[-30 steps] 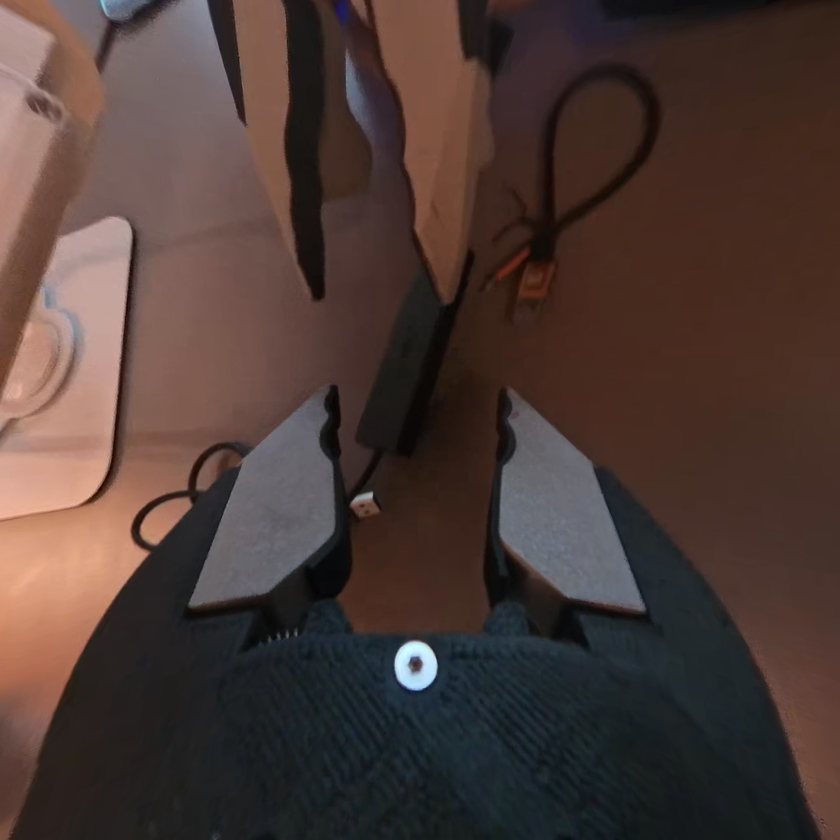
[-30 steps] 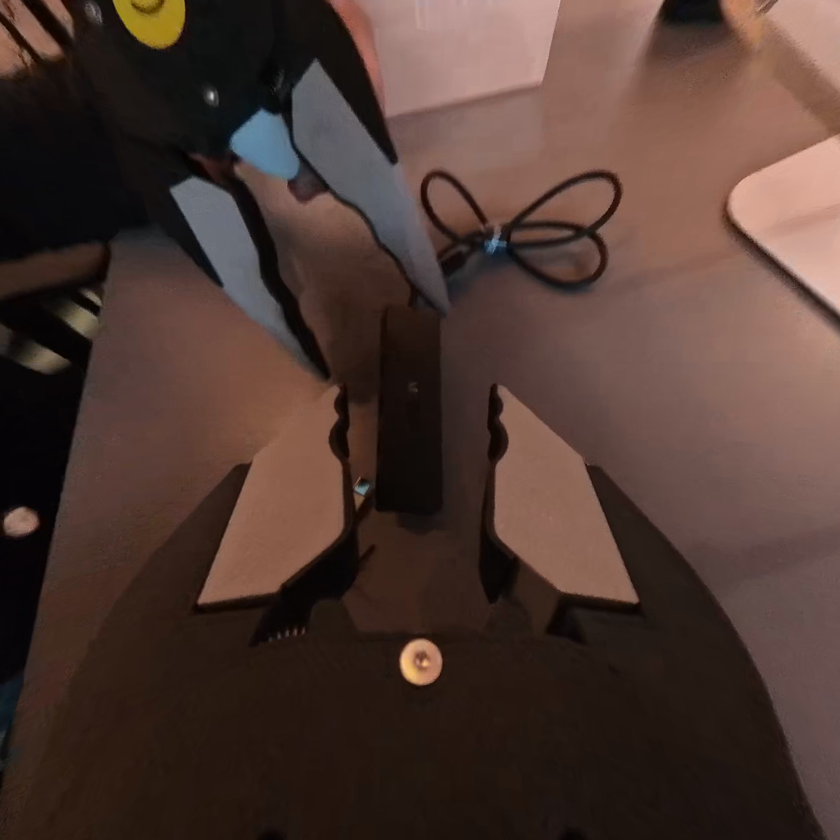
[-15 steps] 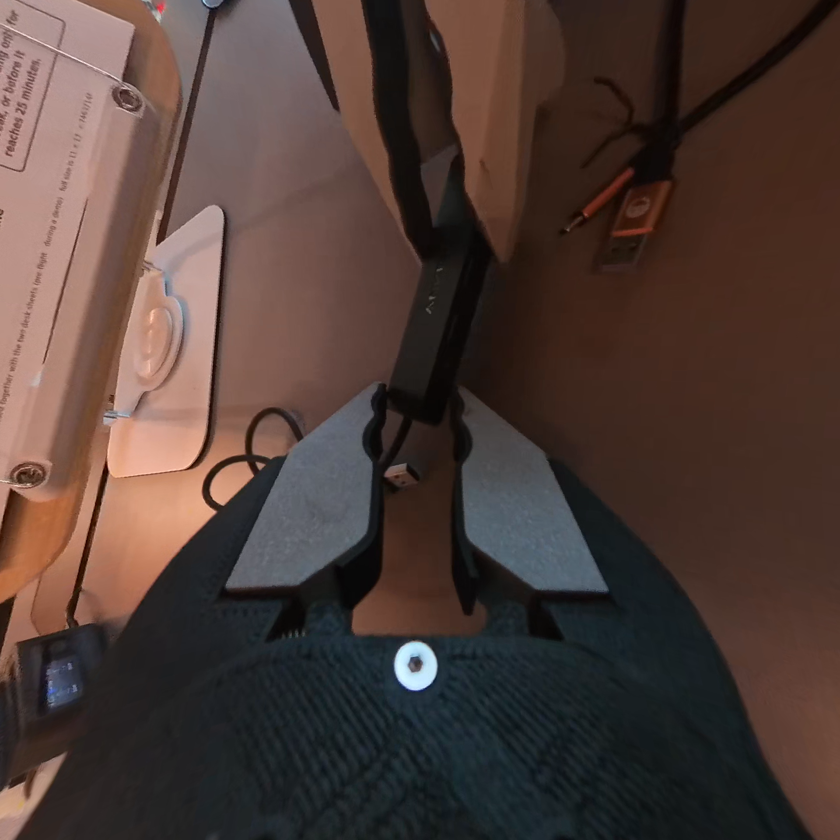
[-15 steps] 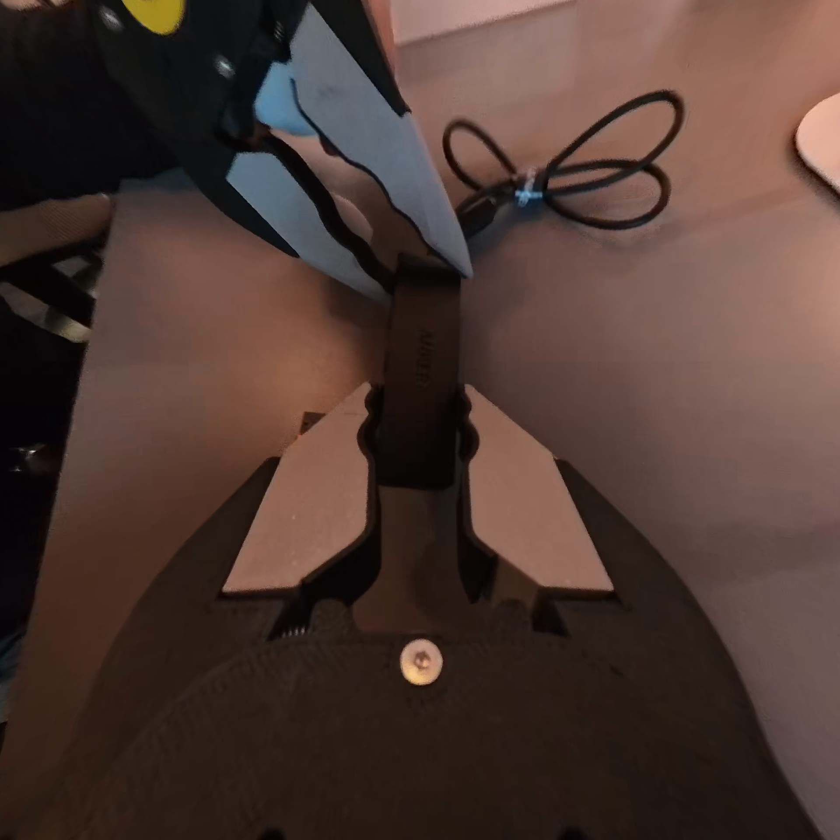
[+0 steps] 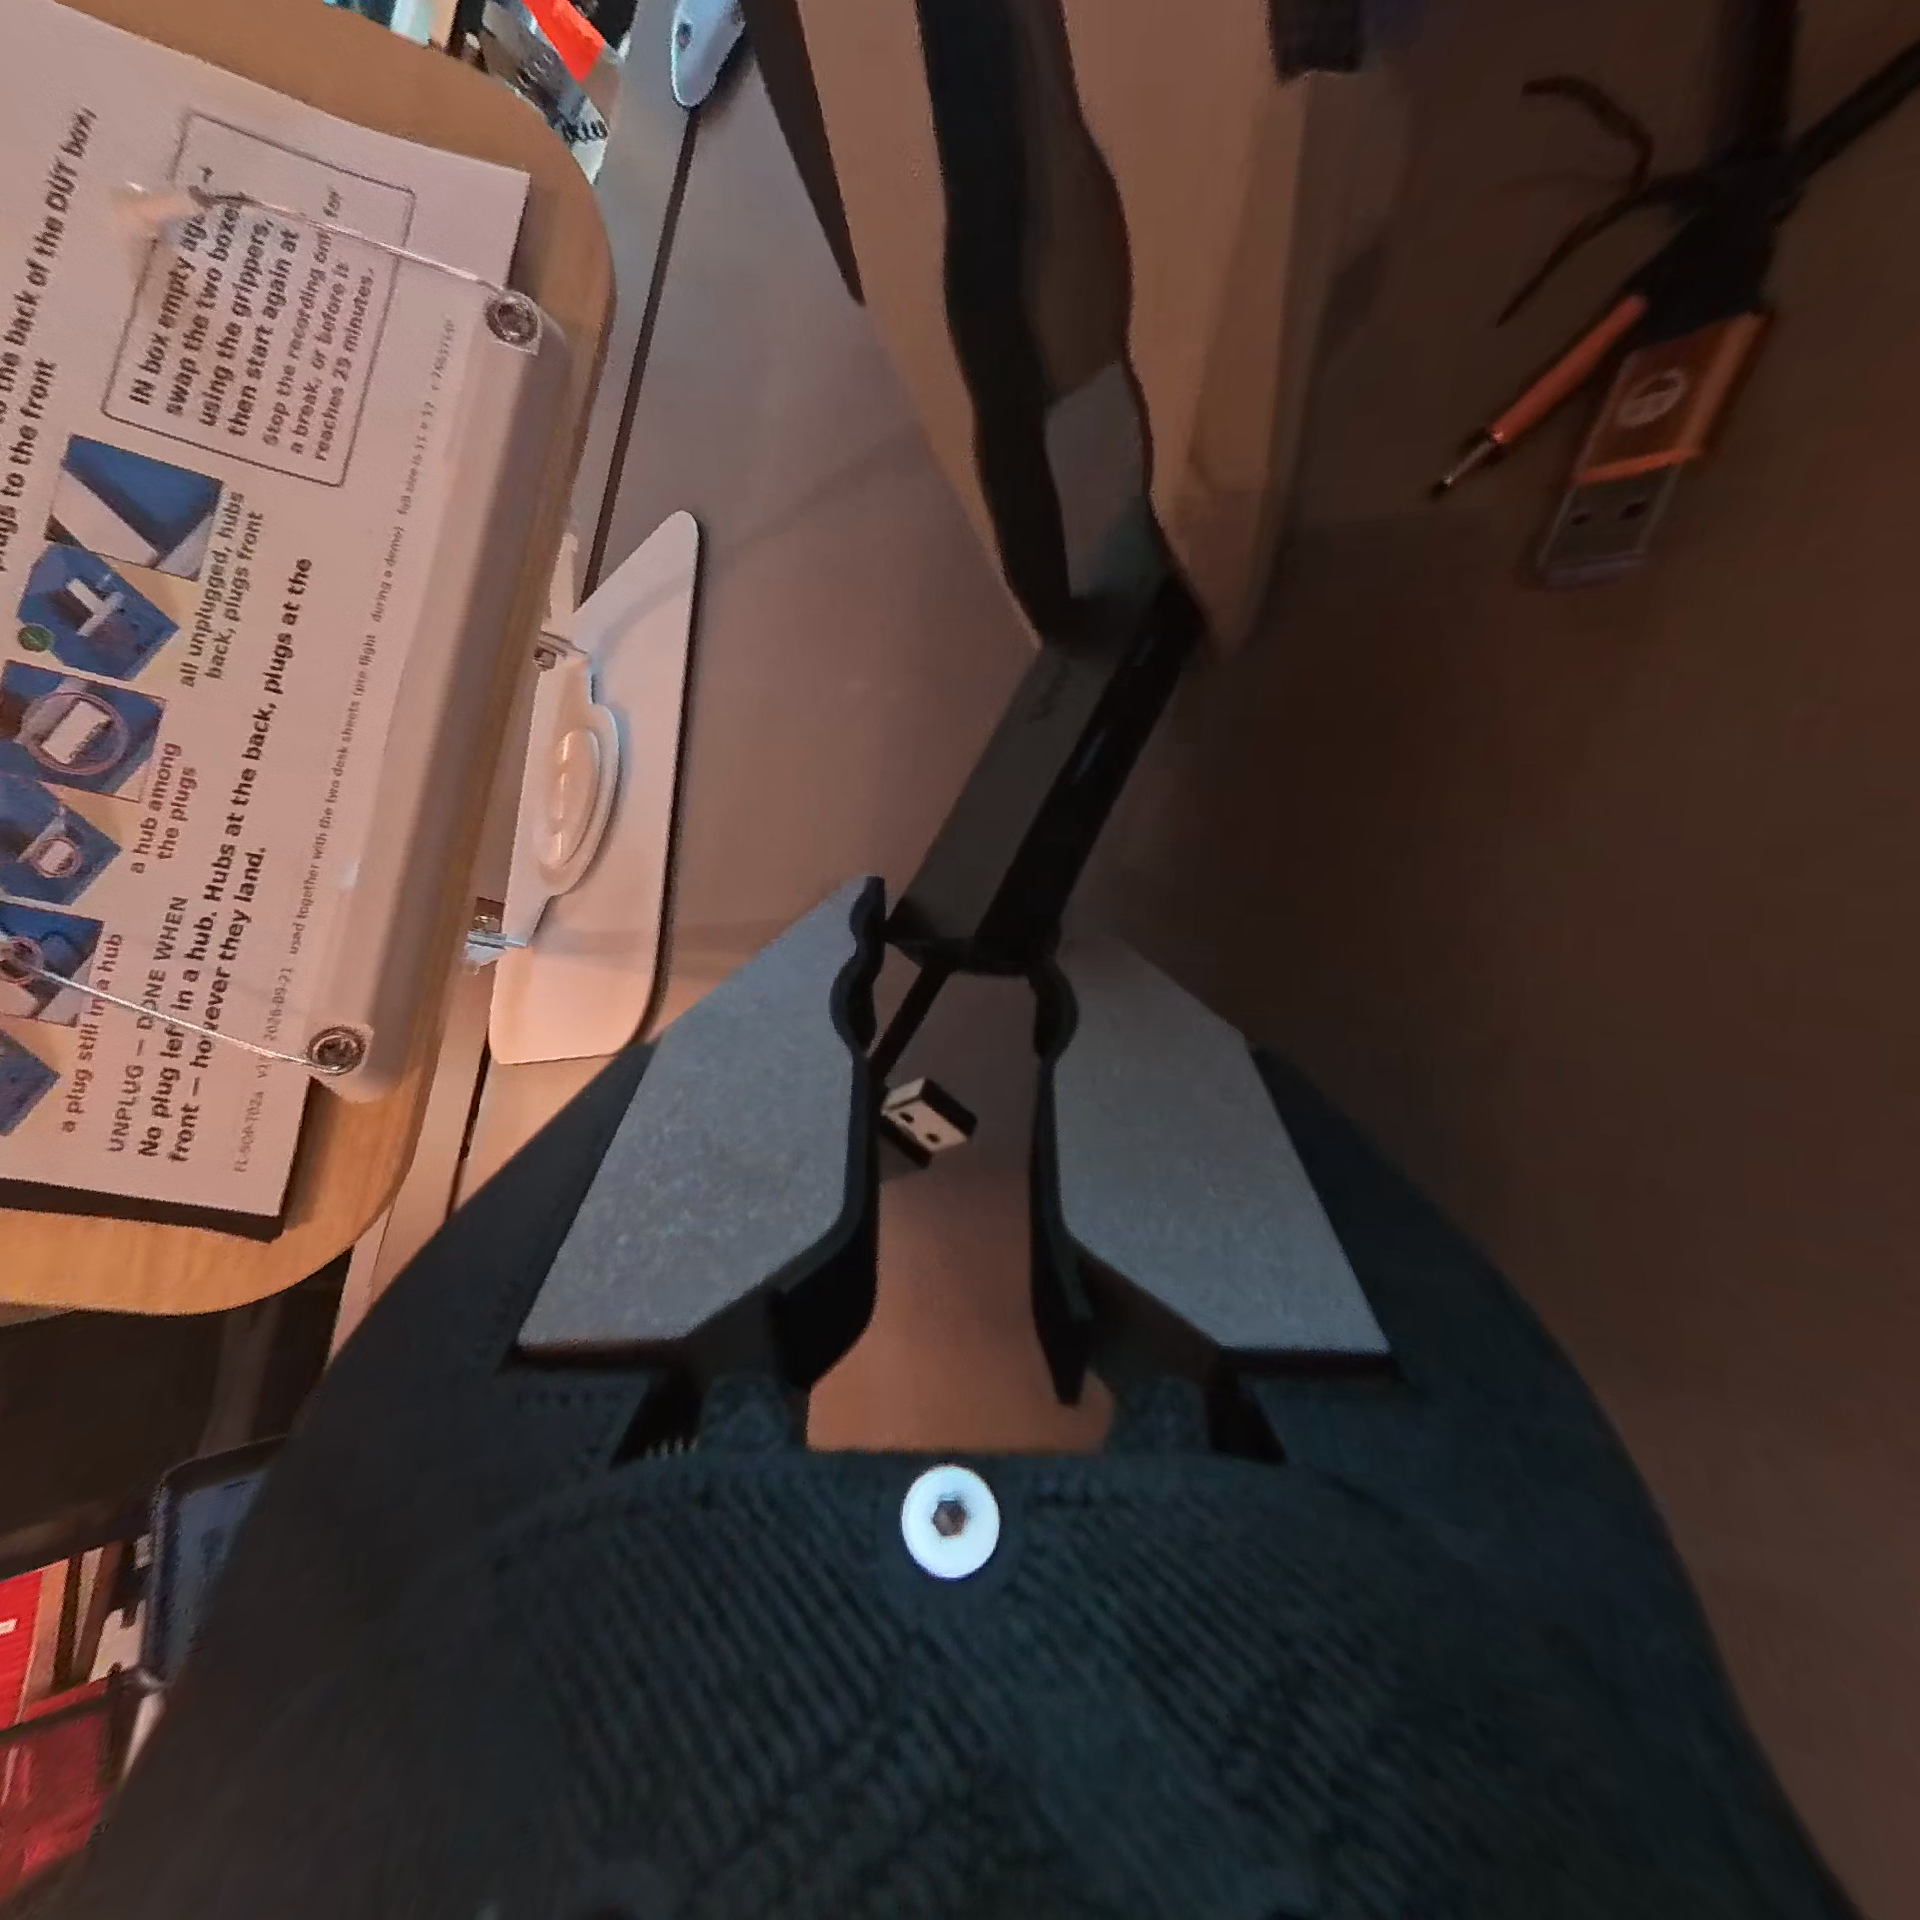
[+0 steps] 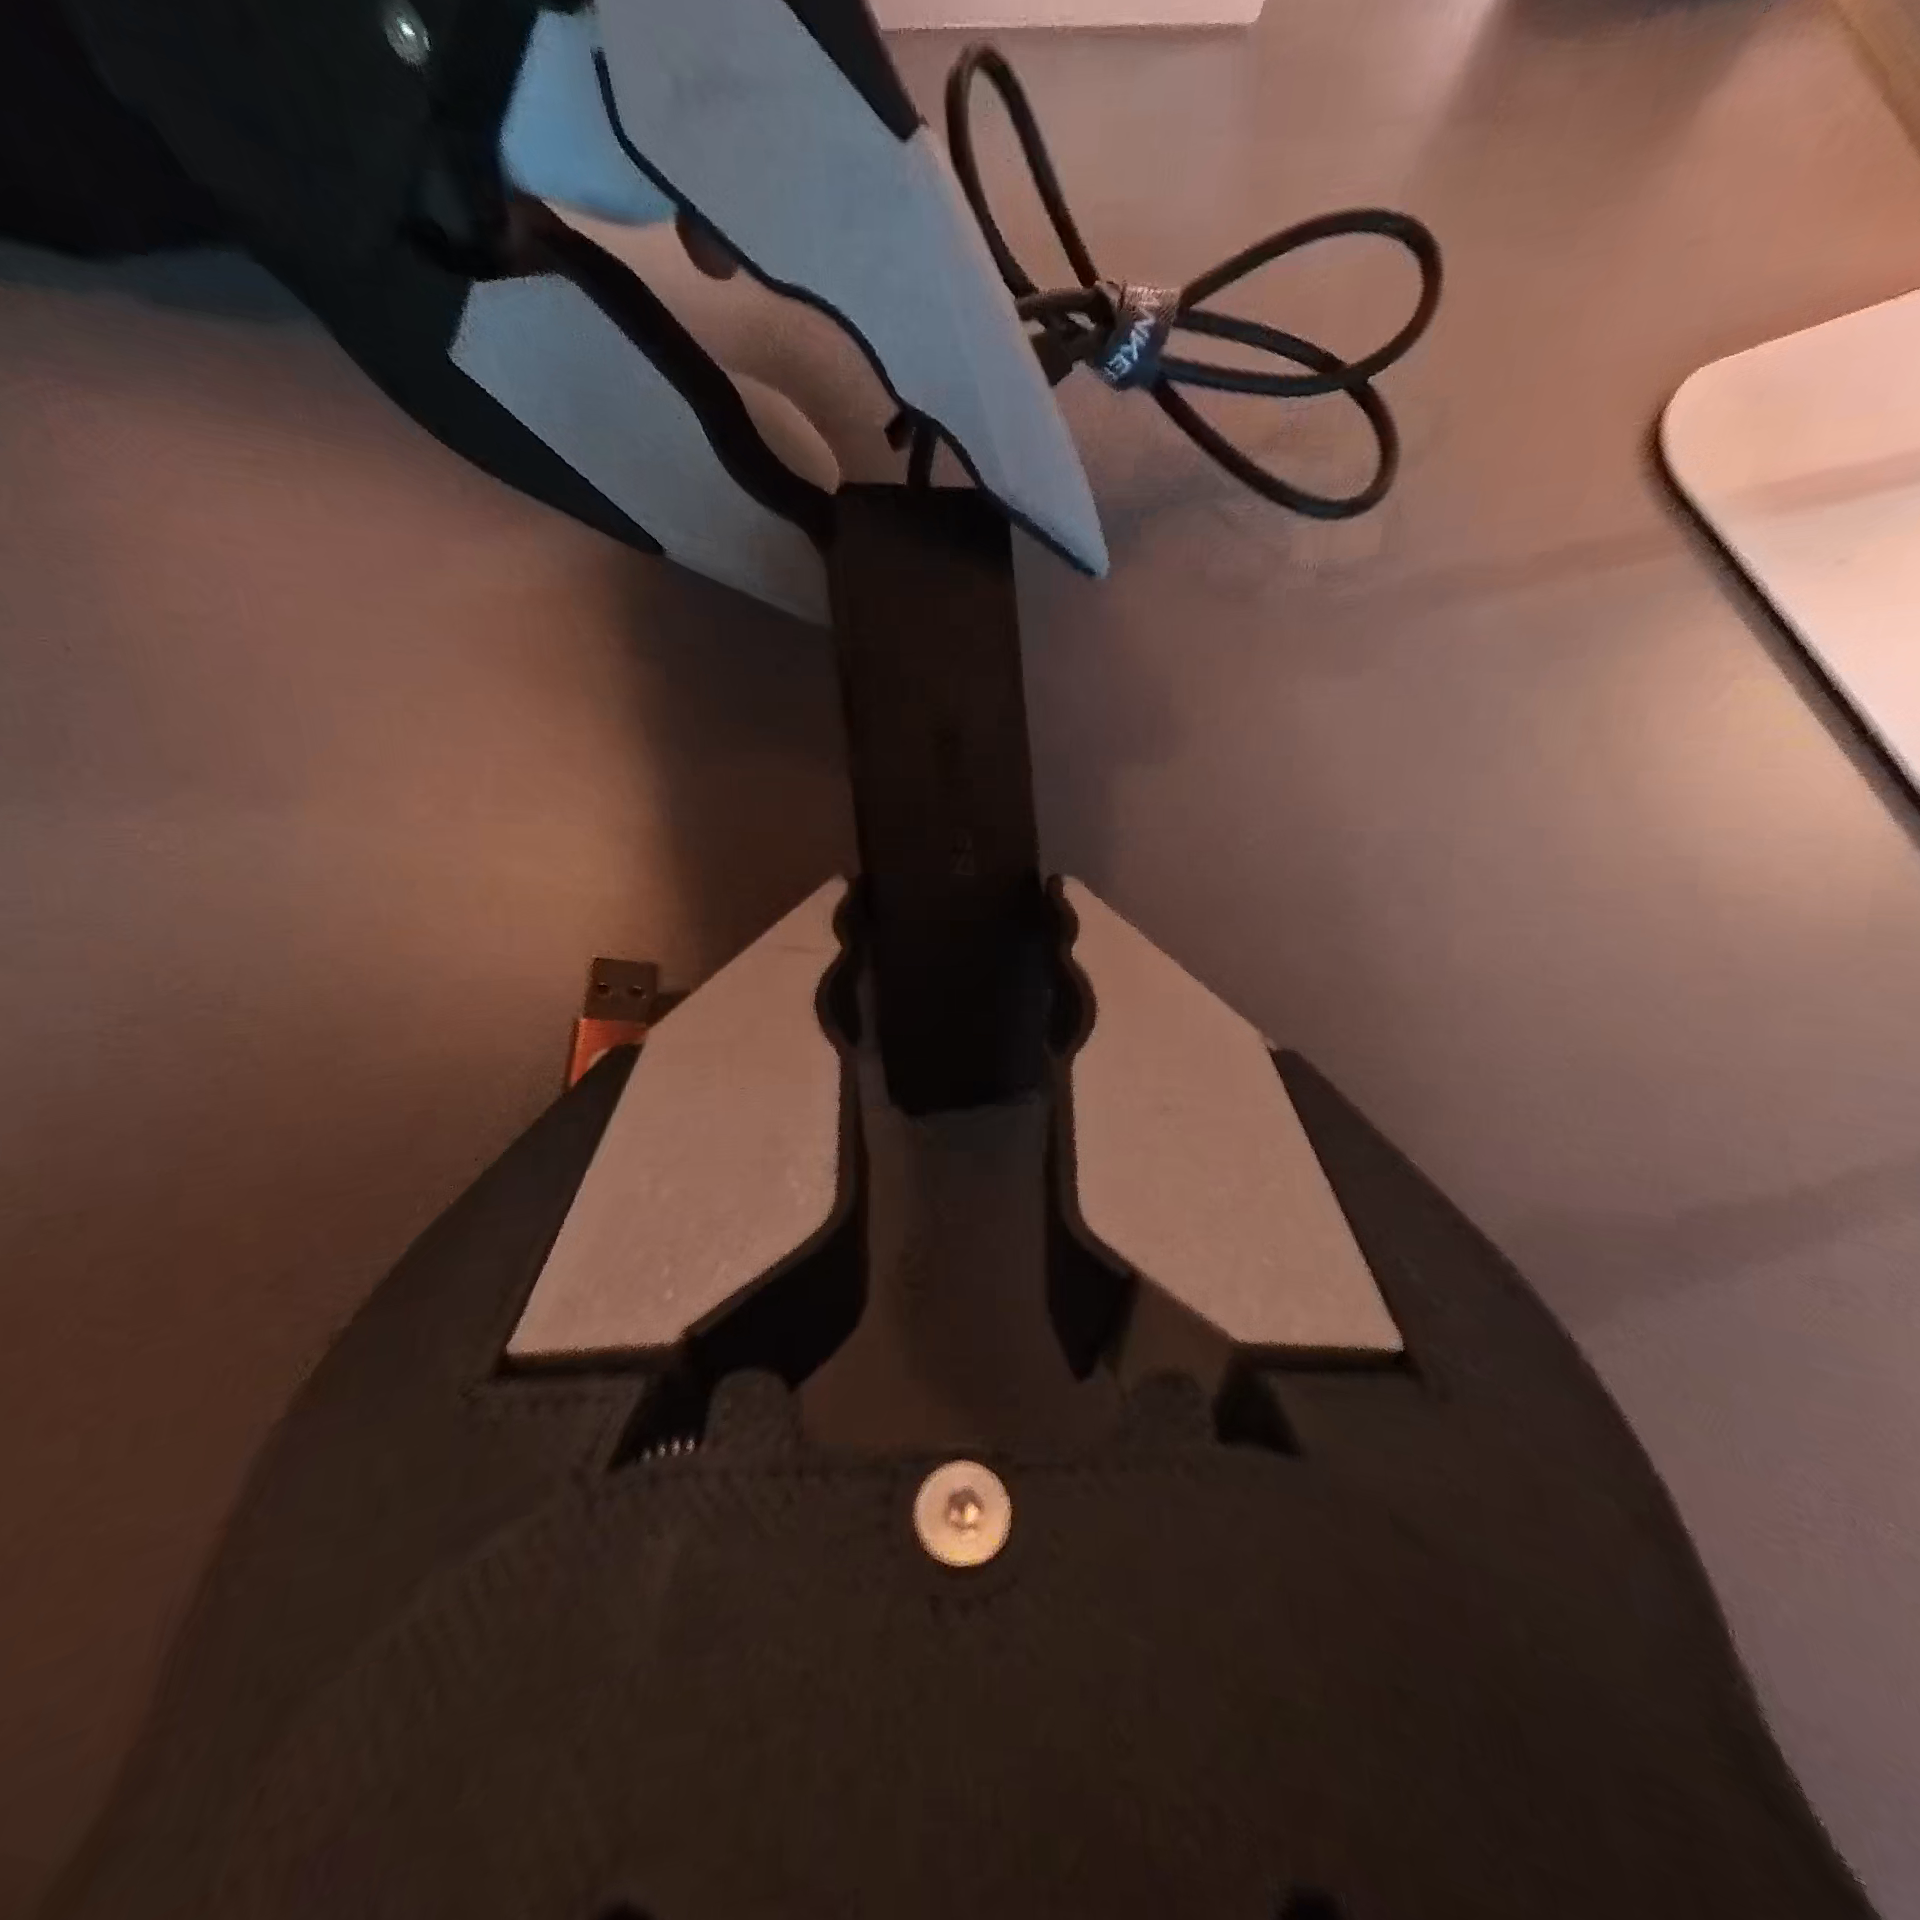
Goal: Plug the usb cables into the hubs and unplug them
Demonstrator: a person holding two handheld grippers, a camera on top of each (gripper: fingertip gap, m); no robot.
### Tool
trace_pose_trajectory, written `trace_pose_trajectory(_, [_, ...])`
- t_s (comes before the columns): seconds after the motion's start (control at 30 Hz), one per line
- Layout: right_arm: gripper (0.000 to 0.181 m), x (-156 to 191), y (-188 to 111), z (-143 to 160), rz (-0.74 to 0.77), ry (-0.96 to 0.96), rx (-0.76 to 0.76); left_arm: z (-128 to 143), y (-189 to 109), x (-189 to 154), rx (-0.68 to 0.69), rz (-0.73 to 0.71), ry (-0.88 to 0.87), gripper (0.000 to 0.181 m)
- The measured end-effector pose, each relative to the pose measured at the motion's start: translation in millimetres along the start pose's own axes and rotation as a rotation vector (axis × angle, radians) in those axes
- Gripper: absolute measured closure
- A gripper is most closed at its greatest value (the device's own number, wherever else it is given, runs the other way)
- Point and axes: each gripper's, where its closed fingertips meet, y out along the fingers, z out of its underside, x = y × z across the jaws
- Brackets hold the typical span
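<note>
A black USB hub (image 5: 1049, 769) is held at both ends, seemingly lifted off the brown table (image 6: 1455, 831). My left gripper (image 5: 956, 956) is shut on its cable end. The hub's short cable and silver plug (image 5: 928, 1127) hang between the fingers. My right gripper (image 6: 951, 914) is shut on the other end of the hub (image 6: 940, 748). Each gripper shows at the far end in the other's view: the right one (image 5: 1101, 436), the left one (image 6: 894, 499). An orange USB plug (image 5: 1621, 457) lies on the table, partly hidden in the right wrist view (image 6: 613, 1013).
A tied coil of black cable (image 6: 1247, 312) lies beyond the hub. A wooden stand with a printed sheet (image 5: 260, 623) is at the left, with a white mat (image 5: 613, 790) behind it. A white mat corner (image 6: 1818, 499) is at the right. Left tips to right tips: about 5 cm.
Both grippers went from open around the hub to shut on its two ends. The hub then rose from the table and the plug now dangles.
</note>
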Motion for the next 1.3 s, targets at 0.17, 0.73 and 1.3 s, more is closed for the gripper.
trace_pose_trajectory(0.17, [0.149, -6, -4, -3, 0.05, -0.012, -0.003, -4, -3, 5, -0.019, -0.034, 0.018, 0.156])
trace_pose_trajectory(0.73, [0.145, -17, -4, 6, 0.11, -0.007, 0.04, -12, -6, -2, -0.041, -0.033, 0.07, 0.153])
trace_pose_trajectory(1.3, [0.162, -9, -10, -5, 0.004, 0.083, -0.049, -29, -16, 3, -0.122, -0.086, 0.099, 0.149])
